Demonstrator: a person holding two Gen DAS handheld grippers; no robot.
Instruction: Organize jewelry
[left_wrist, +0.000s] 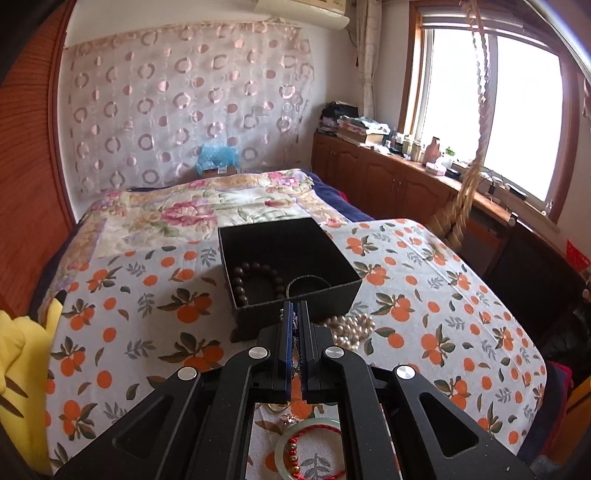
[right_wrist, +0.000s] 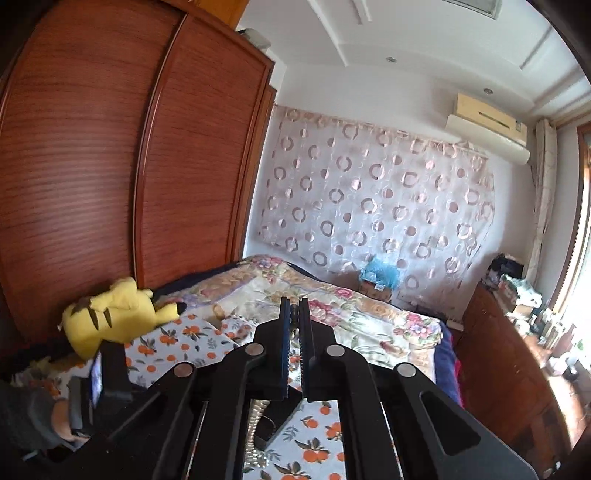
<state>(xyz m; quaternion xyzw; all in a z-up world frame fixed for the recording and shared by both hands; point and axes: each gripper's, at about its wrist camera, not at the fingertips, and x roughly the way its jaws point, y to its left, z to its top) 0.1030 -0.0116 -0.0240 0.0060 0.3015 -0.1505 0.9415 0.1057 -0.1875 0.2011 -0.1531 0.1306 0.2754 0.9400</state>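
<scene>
While the left gripper (left_wrist: 294, 306) sits nearly closed, pinching something small and patterned I can't identify, the black box (left_wrist: 295, 291) lies just ahead of its tips, likely the drop target; dark bead bracelet (left_wrist: 255, 280) already lies inside. Pearl strand (left_wrist: 351, 326) sits right of the tips, outside the box; jade bangle (left_wrist: 284, 448) and red cord (left_wrist: 317, 432) lie below the claw on the orange-print cloth (left_wrist: 424, 295). Window (left_wrist: 517, 110) far right. Right view: right gripper (right_wrist: 294, 306) nearly closed on a gold chain (right_wrist: 293, 321), raised clear of the bed, chain dangling below. Yellow plush (right_wrist: 110, 314) and wardrobe (right_wrist: 110, 147) left of it.
</scene>
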